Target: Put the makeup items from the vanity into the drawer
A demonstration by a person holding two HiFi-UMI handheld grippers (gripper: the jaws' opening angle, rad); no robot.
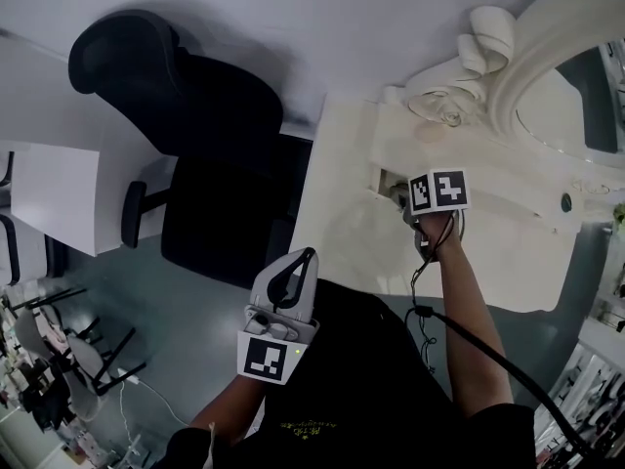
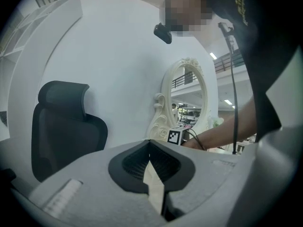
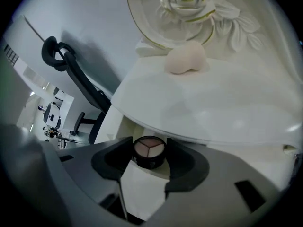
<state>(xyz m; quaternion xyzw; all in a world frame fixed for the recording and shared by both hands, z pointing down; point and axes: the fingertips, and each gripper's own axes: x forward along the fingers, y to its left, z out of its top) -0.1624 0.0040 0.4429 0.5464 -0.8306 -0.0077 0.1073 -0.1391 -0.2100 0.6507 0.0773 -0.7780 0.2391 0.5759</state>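
Observation:
My right gripper (image 3: 149, 161) is shut on a round black eyeshadow compact (image 3: 149, 150) with three shades. It holds the compact at the open drawer (image 3: 142, 186), just under the edge of the white vanity top (image 3: 222, 103). A beige makeup sponge (image 3: 185, 59) lies on that top by the carved mirror base. In the head view the right gripper (image 1: 398, 196) points down into the drawer opening (image 1: 382, 179). My left gripper (image 1: 306, 256) hangs shut and empty near the person's body, left of the vanity. Its jaws meet at the tip in the left gripper view (image 2: 150, 156).
An ornate white mirror (image 1: 562, 106) stands at the back of the vanity (image 1: 342, 233). A black office chair (image 1: 195, 135) sits to the vanity's left. A white desk (image 1: 59, 193) lies further left. A black cable (image 1: 459, 335) runs along the right arm.

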